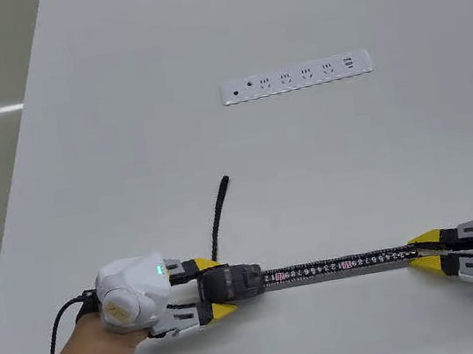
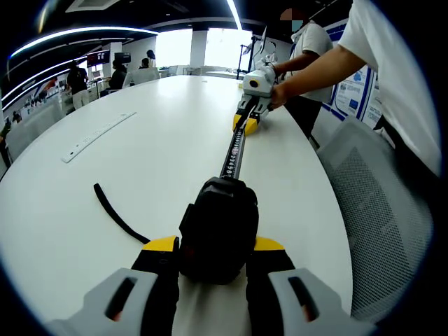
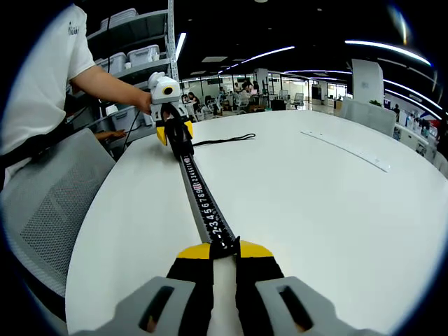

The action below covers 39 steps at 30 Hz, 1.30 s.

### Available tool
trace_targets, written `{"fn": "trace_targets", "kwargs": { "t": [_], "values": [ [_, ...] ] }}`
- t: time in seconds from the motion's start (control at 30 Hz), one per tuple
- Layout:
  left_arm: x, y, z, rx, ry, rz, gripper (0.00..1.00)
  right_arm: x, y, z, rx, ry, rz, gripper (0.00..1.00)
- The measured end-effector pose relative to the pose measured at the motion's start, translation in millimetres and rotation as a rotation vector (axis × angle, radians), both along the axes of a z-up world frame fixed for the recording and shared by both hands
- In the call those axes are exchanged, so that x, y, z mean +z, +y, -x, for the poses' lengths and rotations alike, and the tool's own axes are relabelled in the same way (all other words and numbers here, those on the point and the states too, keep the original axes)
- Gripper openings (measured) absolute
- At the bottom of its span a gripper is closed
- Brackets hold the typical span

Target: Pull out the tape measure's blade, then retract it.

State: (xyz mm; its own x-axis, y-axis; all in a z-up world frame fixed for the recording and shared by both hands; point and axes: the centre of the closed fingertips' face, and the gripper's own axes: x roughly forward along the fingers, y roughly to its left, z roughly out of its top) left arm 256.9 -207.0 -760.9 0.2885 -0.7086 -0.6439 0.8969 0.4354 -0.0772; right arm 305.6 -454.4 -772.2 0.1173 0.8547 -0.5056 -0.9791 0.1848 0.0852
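Observation:
The black tape measure case (image 1: 231,283) sits low over the white table, clamped between the yellow-tipped jaws of my left gripper (image 1: 214,287). In the left gripper view the case (image 2: 218,236) bulks large between the fingers (image 2: 162,246). Its dark blade (image 1: 339,265) with white and red numerals runs right to my right gripper (image 1: 426,251), which is shut on the blade's end. In the right gripper view the blade (image 3: 203,204) stretches from the pinched tip (image 3: 222,246) to the far case (image 3: 176,137). A black wrist strap (image 1: 219,217) trails from the case across the table.
A white power strip (image 1: 296,76) lies flat at the far middle of the table. The table's left edge (image 1: 16,205) drops to a grey floor. A person's hand (image 1: 92,345) holds the left gripper. Open white tabletop lies between the strip and the tape.

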Motion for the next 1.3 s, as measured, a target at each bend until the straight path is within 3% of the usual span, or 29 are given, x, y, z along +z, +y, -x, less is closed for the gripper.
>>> {"fn": "trace_targets", "kwargs": {
  "t": [0.83,1.03,1.3],
  "values": [
    [0.1,0.2,1.1,0.001,0.000,0.000,0.33,-2.3,-16.1,-2.0,-0.020,0.010,0.005,0.09],
    [0.4,-0.2,-0.1,0.006,0.003,0.004,0.33,-2.2,-16.8,-2.6,-0.047,0.037,-0.013,0.10],
    [0.1,-1.3,0.1,0.008,0.004,0.005,0.33,-3.0,-17.2,-2.1,-0.041,0.015,-0.009,0.11]
  ]
}}
